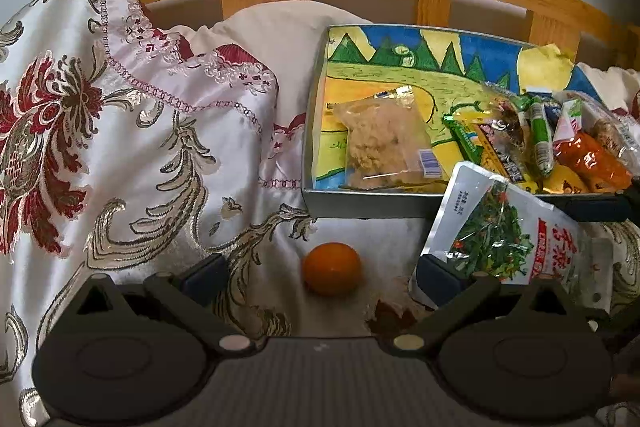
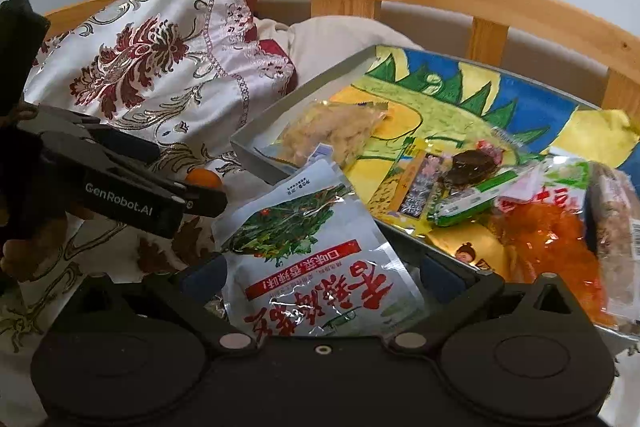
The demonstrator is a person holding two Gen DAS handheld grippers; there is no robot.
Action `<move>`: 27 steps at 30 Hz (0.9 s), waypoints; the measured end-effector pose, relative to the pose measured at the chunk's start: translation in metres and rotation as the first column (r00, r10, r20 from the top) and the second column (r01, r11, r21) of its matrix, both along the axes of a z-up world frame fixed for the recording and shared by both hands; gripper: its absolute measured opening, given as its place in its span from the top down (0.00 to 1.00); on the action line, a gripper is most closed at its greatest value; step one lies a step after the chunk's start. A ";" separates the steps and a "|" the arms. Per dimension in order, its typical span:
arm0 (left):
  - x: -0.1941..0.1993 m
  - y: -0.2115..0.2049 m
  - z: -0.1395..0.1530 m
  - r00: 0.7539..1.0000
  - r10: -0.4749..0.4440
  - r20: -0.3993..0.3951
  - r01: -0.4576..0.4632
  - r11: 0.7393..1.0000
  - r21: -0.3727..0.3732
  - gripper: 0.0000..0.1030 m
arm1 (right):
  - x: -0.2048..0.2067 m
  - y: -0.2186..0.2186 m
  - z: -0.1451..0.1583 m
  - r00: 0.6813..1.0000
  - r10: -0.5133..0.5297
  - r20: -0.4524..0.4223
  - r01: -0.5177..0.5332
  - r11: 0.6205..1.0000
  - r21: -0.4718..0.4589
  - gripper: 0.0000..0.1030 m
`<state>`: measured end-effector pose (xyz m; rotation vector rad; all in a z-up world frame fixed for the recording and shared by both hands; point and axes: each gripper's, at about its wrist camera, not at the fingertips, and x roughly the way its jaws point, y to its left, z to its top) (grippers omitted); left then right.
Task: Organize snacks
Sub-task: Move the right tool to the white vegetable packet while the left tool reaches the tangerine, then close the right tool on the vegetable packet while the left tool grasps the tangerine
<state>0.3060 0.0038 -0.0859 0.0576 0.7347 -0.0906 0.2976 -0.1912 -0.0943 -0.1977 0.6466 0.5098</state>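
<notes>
Right wrist view first: the right gripper point(image 2: 320, 281) has its jaws pinching the foil snack packet point(image 2: 316, 251) by its lower end, and the packet leans over the near rim of the tray point(image 2: 256, 155), not yet inside. Held only by that end, the slick pouch could slide out or flop back onto the bed, and its top corner might catch the rim. The left gripper point(image 1: 320, 277) hangs with jaws spread around nothing, the orange point(image 1: 331, 269) lying on the embroidered bedspread point(image 1: 120, 147) between them; a careless nudge could roll it away. Toward the tray's right side the piled snacks point(image 2: 520, 211) crowd the landing spot, so the packet may slip off them.
</notes>
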 end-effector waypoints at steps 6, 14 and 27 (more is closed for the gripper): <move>0.002 0.000 -0.003 1.000 -0.011 -0.004 0.011 1.000 -0.003 0.01 | 0.005 0.004 -0.005 0.996 0.081 -0.048 -0.081 0.997 0.009 0.01; 0.003 0.005 -0.007 1.000 -0.019 -0.002 0.018 0.999 -0.034 0.01 | 0.003 0.008 -0.005 0.989 0.133 -0.064 -0.132 0.991 0.015 0.01; 0.000 0.004 -0.008 0.998 -0.063 0.030 0.064 0.997 -0.031 0.20 | -0.016 0.033 -0.014 0.968 0.249 -0.041 -0.252 0.959 -0.133 0.01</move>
